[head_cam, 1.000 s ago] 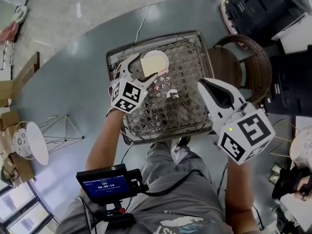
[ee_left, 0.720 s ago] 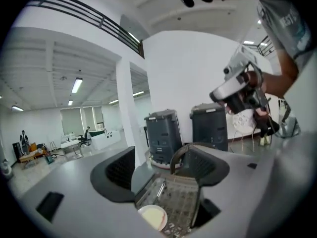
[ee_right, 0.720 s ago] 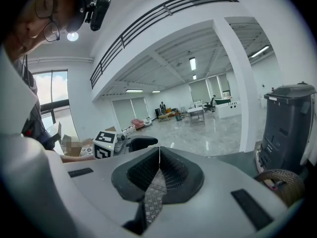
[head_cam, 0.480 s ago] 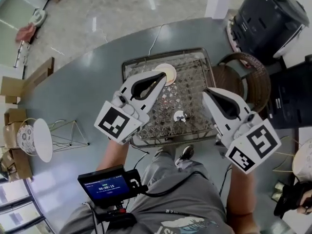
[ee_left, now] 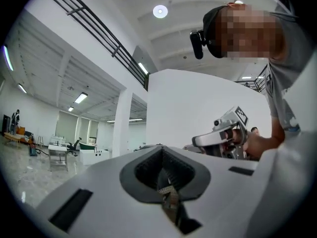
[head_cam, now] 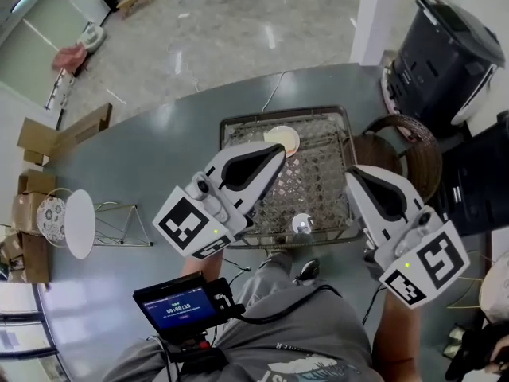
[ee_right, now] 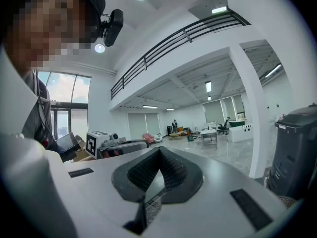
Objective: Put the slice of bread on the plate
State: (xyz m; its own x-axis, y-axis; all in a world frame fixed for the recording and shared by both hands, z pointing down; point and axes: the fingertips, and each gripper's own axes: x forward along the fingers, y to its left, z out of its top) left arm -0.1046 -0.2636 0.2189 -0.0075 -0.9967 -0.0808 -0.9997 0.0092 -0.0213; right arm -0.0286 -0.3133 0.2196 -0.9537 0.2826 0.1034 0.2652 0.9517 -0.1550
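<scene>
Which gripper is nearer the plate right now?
Left. In the head view the left gripper has its tip right at the plate's near edge, while the right gripper is off to the plate's right, by the rack's right rim.

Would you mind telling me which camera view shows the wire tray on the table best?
The head view: it looks down on the wire tray lying on the grey table. The left and right gripper views look level across the room and show none of it.
</scene>
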